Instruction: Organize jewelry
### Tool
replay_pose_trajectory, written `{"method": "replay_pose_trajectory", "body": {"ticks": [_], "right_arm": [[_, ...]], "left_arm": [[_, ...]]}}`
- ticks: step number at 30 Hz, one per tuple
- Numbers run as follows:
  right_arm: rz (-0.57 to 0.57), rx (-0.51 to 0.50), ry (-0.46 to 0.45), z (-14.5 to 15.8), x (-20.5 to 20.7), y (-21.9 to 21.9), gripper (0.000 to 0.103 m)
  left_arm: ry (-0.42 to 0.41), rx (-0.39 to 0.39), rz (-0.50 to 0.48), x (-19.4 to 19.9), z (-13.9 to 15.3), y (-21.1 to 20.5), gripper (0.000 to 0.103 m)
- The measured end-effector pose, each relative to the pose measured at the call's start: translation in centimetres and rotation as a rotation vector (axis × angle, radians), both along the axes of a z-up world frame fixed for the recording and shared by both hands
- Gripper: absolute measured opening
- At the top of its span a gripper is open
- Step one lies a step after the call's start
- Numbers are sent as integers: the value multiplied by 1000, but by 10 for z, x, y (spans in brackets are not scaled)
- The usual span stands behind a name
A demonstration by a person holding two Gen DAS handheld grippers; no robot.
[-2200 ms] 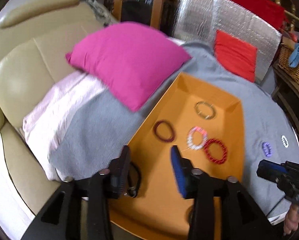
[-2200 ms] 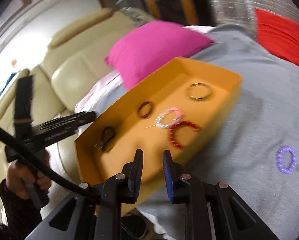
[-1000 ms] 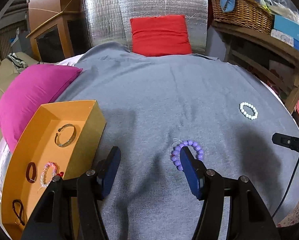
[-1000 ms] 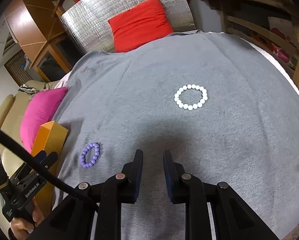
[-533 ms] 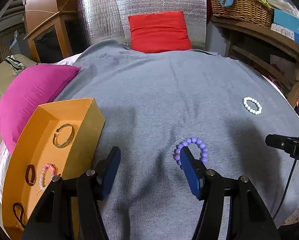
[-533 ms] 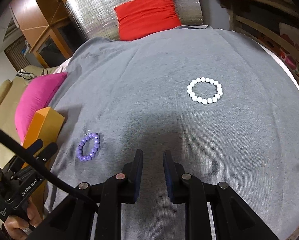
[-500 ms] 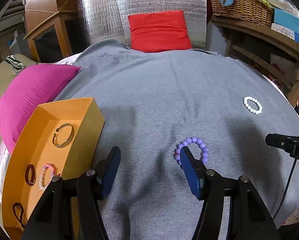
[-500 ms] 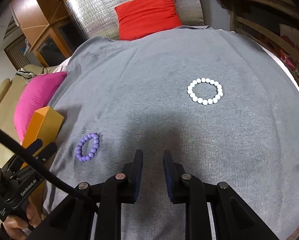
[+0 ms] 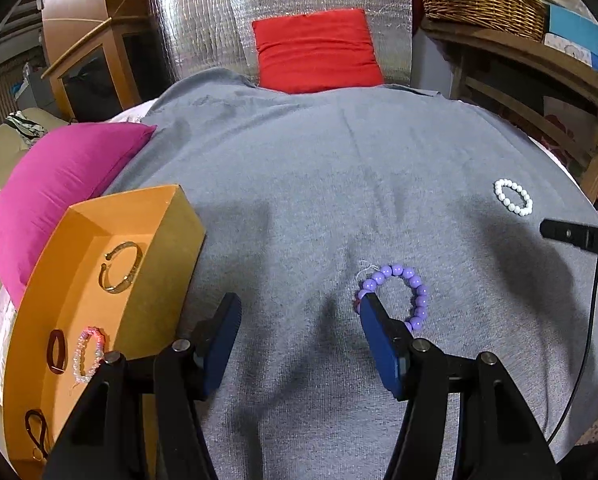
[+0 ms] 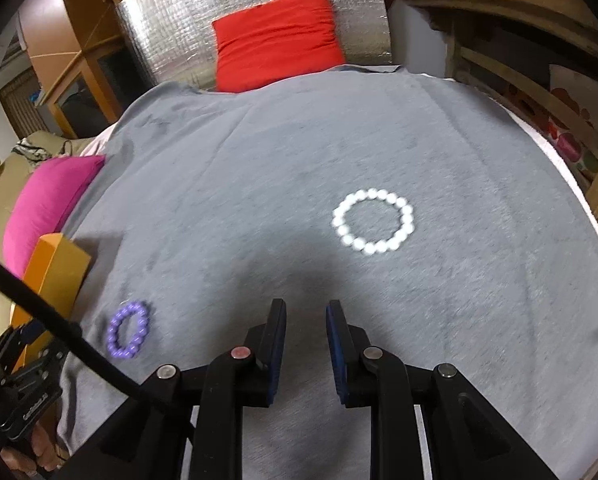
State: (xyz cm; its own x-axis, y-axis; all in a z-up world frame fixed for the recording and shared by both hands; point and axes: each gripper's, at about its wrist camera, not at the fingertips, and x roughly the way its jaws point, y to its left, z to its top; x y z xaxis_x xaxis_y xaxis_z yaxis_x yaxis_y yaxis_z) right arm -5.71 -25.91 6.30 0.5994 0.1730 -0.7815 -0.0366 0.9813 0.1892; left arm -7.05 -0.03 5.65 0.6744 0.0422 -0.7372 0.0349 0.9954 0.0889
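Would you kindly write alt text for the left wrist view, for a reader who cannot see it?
The open left gripper hangs over a grey cloth, its right finger overlapping a purple bead bracelet. At left, an orange box holds a gold bangle and other bracelets; a white bead bracelet lies far right.

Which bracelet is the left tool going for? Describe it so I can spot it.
On the grey cloth, right of the orange box, lies a purple bracelet at the left tool's right finger. The only other loose one, the white bracelet, lies farther right.
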Motion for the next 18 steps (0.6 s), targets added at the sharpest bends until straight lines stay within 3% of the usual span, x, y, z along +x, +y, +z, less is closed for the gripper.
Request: {"method": "replay_pose_trajectory", "body": {"ticks": [7, 15, 18], "right_arm": [[-128, 64, 22, -8, 24, -43, 23], [-222, 70, 20, -14, 56, -59, 23], [-243, 30, 30, -18, 68, -56, 23]], "left_arm": [[56, -78, -32, 4, -7, 2, 63], [93, -121, -73, 14, -15, 0, 63], [110, -140, -97, 20, -18, -3, 63]]}}
